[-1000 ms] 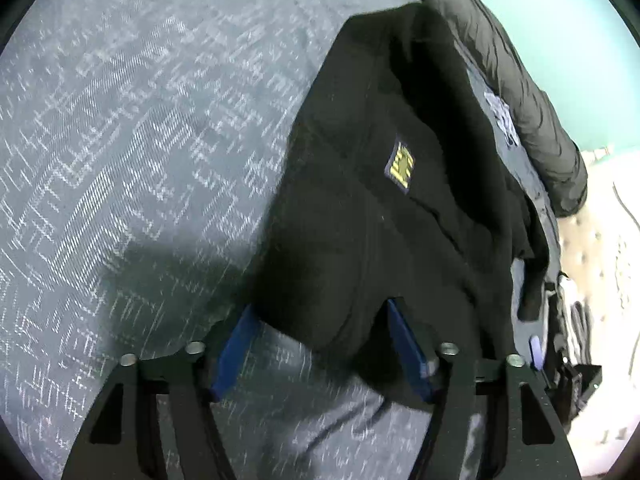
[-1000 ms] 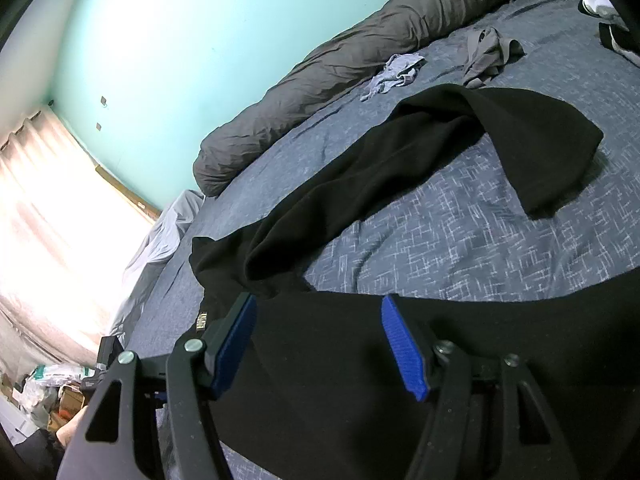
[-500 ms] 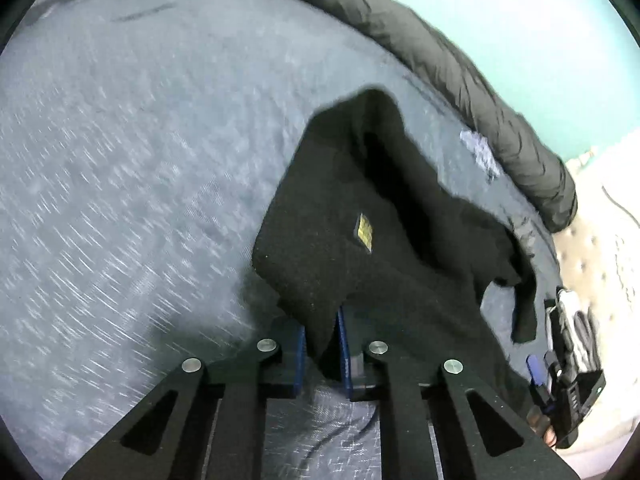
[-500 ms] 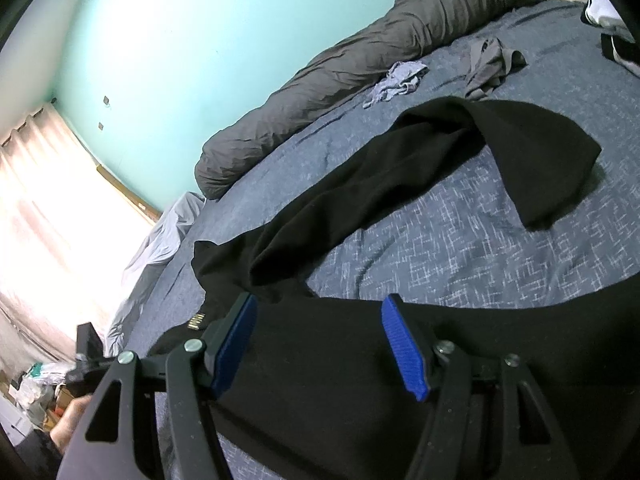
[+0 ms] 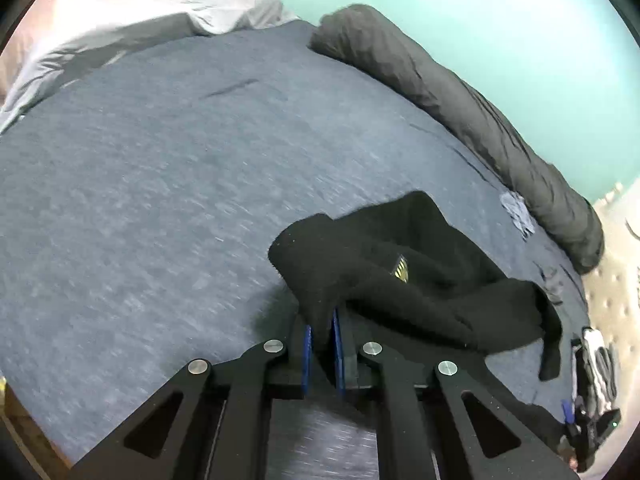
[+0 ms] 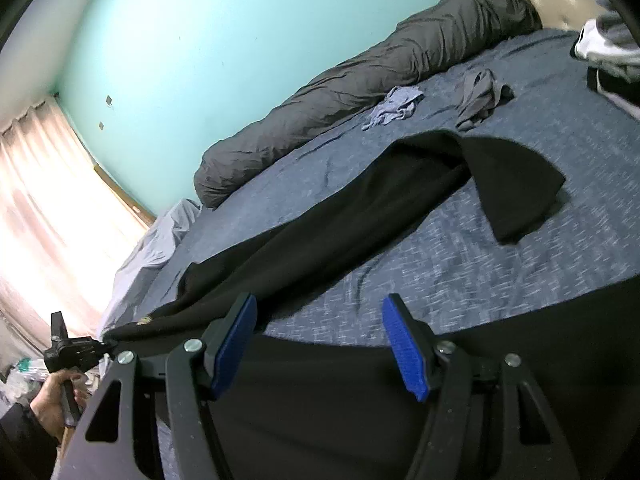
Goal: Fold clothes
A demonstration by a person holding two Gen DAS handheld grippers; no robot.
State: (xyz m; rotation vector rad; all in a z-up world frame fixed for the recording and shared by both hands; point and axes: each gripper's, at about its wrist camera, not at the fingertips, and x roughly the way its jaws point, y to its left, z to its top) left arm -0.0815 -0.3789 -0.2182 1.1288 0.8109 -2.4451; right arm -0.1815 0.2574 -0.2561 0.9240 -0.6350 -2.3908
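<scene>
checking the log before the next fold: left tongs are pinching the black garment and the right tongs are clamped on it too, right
Not quite. The left tongs do pinch an edge of the black garment. But the right tongs stand wide open above it, blue pads apart and gripping nothing, as the right wrist view shows.
</scene>
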